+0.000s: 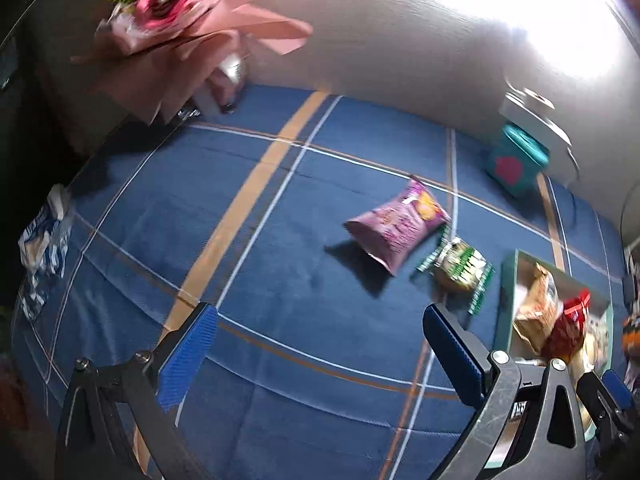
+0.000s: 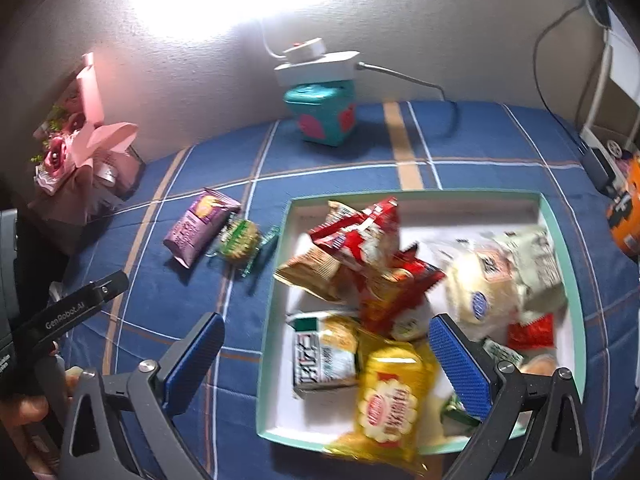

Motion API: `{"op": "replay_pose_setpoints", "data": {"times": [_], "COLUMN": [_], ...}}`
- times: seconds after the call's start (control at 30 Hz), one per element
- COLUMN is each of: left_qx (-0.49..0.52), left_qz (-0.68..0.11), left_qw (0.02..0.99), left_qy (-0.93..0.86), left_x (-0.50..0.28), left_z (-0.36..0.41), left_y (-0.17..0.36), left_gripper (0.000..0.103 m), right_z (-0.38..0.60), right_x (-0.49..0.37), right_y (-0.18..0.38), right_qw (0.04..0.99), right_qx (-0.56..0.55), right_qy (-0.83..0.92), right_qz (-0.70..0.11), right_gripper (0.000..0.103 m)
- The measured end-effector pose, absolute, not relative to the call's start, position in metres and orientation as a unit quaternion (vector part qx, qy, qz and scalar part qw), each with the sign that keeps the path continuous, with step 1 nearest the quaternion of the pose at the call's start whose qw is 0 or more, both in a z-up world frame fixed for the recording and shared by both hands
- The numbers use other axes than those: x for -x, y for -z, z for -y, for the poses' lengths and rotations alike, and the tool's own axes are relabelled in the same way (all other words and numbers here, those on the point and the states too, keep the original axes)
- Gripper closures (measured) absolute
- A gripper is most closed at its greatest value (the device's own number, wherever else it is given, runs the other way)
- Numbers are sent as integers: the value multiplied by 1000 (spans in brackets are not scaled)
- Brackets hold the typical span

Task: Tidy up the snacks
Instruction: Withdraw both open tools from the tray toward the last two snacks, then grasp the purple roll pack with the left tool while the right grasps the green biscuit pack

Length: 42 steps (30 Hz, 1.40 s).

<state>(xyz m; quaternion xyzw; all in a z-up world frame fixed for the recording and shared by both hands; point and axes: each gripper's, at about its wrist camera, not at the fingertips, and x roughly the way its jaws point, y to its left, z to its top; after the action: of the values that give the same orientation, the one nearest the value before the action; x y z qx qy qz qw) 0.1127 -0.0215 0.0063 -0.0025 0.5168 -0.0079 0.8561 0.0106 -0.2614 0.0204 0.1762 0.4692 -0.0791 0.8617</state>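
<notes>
Snacks mostly lie in the box [image 2: 558,216] already, at the lower right of the right wrist view: red, yellow and pale packs heaped inside. Left of it, mid-frame on the blue checked cloth [image 2: 328,168], two remain out: a purple bag [image 2: 200,228] and, just beside it, a green pack [image 2: 240,238]. Both look still to be gathered. Left gripper [image 1: 320,356] and right gripper [image 2: 328,364] have fingers wide apart, holding nothing.
</notes>
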Motion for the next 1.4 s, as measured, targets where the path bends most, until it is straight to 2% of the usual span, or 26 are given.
{"op": "replay_pose_setpoints", "data": {"times": [0.17, 0.33, 0.47, 0.6, 0.73, 0.8, 0.97, 1.0, 1.03, 1.1, 1.2, 1.27, 1.33, 1.4], "left_qx": [15, -22, -24, -24, -26, -38, -55, -58, -61, -68, -76, -76, -71, -65], "left_qz": [-525, -534, -563, -585, -593, -592, -601, -604, -605, -608, -612, -610, -611, -611], "left_qw": [851, 843, 820, 803, 796, 794, 784, 781, 779, 775, 769, 768, 769, 771], "left_qy": [20, 57, 103, 107, 120, 130, 146, 148, 151, 160, 171, 178, 177, 168], "left_x": [-134, -164, -191, -211, -229, -235, -245, -246, -248, -251, -256, -257, -260, -264], "left_z": [18, 33, 43, 46, 52, 59, 75, 78, 80, 85, 92, 94, 95, 90], "left_y": [-6, -1, 13, 29, 37, 38, 51, 55, 57, 63, 71, 73, 74, 76], "left_gripper": [1, 1, 1, 1, 2, 3, 5, 8, 16, 24, 26, 36, 53, 56], "right_z": [250, 234, 220, 210, 204, 201, 197, 197, 196, 196, 192, 186, 182, 182], "right_x": [-36, -76, -110, -134, -151, -158, -171, -173, -174, -177, -182, -186, -189, -191], "right_y": [-25, -25, -15, 2, 16, 23, 38, 41, 43, 49, 50, 52, 55, 60], "right_qw": [866, 865, 857, 845, 838, 834, 827, 826, 825, 822, 824, 825, 825, 820], "right_qx": [-172, -146, -137, -128, -125, -125, -115, -117, -118, -118, -112, -91, -77, -90], "right_qy": [58, 45, 14, 1, 3, 4, 11, 11, 11, 14, 16, 25, 25, 19], "right_qz": [-466, -478, -497, -519, -532, -538, -550, -552, -553, -557, -555, -557, -559, -564], "right_gripper": [0, 1, 6, 17, 19, 24, 24, 24, 24, 24, 23, 23, 23, 23]}}
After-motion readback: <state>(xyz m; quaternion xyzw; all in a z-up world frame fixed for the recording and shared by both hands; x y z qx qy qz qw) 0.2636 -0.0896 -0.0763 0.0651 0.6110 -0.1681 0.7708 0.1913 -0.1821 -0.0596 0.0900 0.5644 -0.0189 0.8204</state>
